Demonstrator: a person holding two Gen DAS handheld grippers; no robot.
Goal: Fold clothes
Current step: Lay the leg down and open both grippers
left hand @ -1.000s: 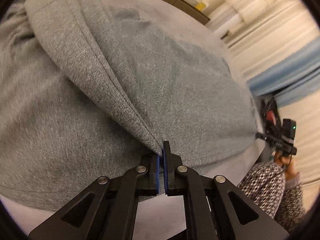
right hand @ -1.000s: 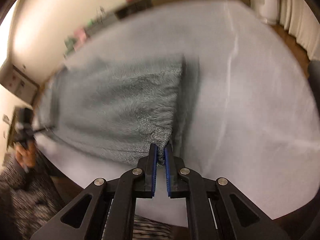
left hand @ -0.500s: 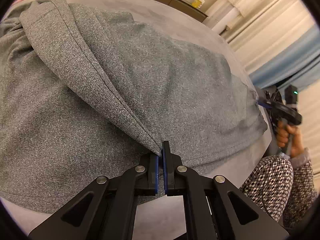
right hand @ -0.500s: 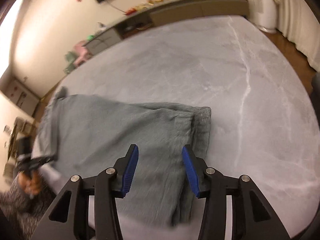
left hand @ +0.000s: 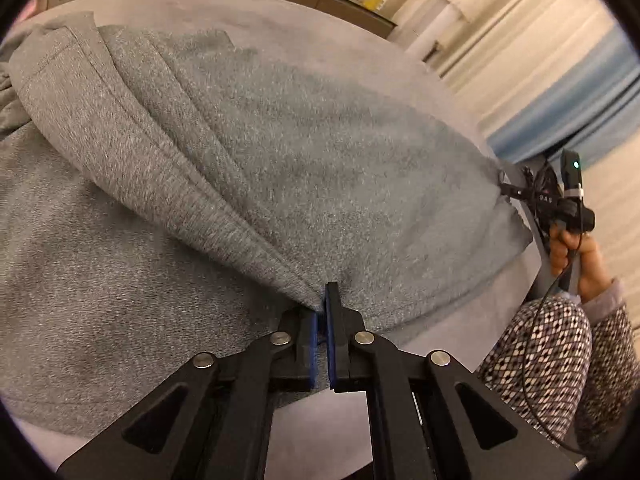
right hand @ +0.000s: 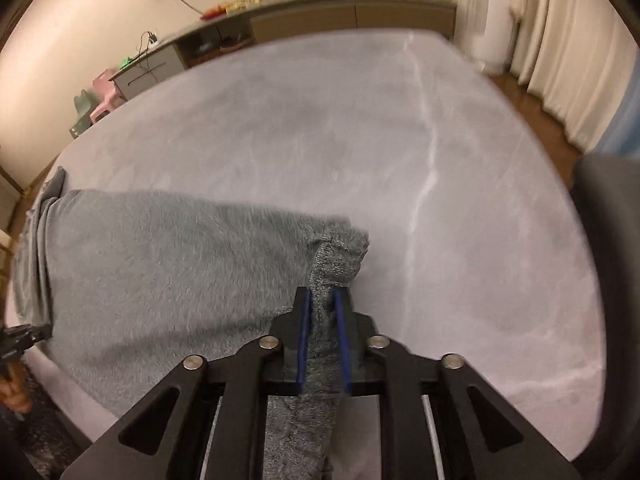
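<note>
Grey garment (left hand: 320, 168), a soft heathered knit, lies spread across a pale grey bed (right hand: 360, 128), and both pairs of tongs are on it. Over on the left wrist view, the left tongs (left hand: 322, 312) are squeezed tight together on a hemmed edge of the cloth, and a thick fold runs away from them diagonally, up to the far left. What lies under that fold is hidden. The garment's left side runs off the edge of the picture, so its full outline is cut off.

Across to the right wrist view: the right tongs (right hand: 323, 300) have a narrow bunched strip of the same cloth running between the blue pads (right hand: 305, 336), and the jaws are closing on it as we watch. The strip passes back under the tongs and out of the bottom of the picture, so its end is out of sight. Just beyond the tips, the cloth humps up into a small crumpled corner. This view is blurred, the knit smeared, so seams and details are hard to make out.

From the left view, the right tongs show small at the garment's far right corner, with a hand (left hand: 572, 248) on the handle and a patterned sleeve (left hand: 552, 364) below. A dark sideboard (right hand: 340, 16) lines the far wall, its small items too blurred to name.
</note>
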